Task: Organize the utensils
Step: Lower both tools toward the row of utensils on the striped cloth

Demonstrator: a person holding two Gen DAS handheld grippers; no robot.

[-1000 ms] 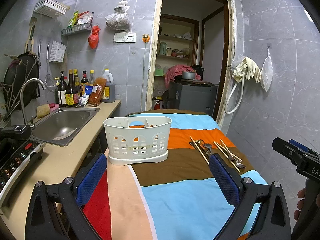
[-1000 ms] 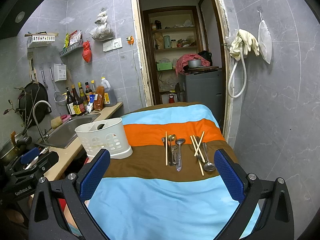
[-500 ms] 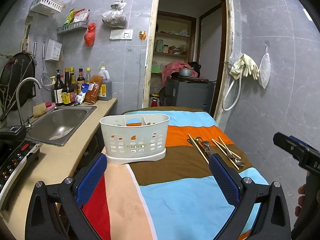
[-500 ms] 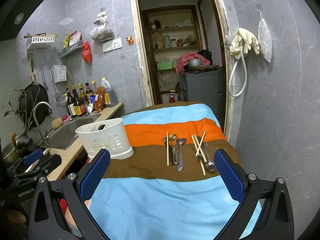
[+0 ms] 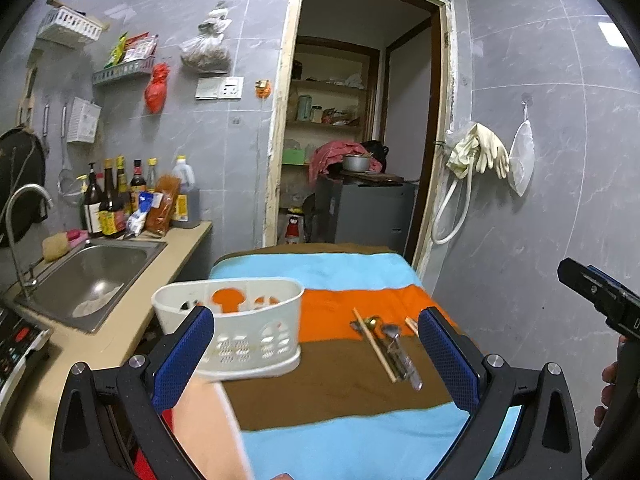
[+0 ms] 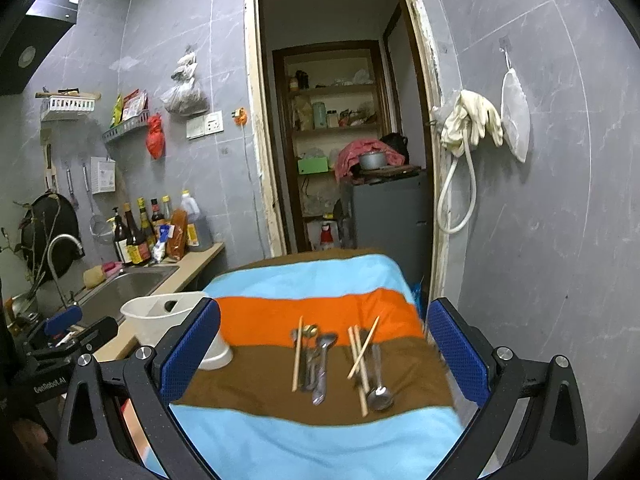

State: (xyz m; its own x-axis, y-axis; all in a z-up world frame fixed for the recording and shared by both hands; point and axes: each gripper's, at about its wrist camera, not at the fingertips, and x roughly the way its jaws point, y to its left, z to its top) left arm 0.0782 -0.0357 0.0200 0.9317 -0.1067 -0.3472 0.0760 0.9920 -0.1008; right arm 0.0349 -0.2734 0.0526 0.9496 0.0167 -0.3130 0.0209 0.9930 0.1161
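Both tongs have dropped and closed in since the earlier frame. I hold the left tongs (image 5: 316, 356) and right tongs (image 6: 324, 348) spread wide, gripping nothing. Slim wooden chopsticks (image 6: 297, 354) and glossy steel spoons (image 6: 380, 384) lie loose between my right tongs on the soft striped cloth-covered surface (image 6: 320, 432), reachable. A white perforated plastic caddy (image 5: 240, 328) waits beside the left tongs' left finger.

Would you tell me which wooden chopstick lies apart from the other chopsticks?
The single wooden chopstick at the left edge of the metal spoons; the others cross in a bundle farther right.
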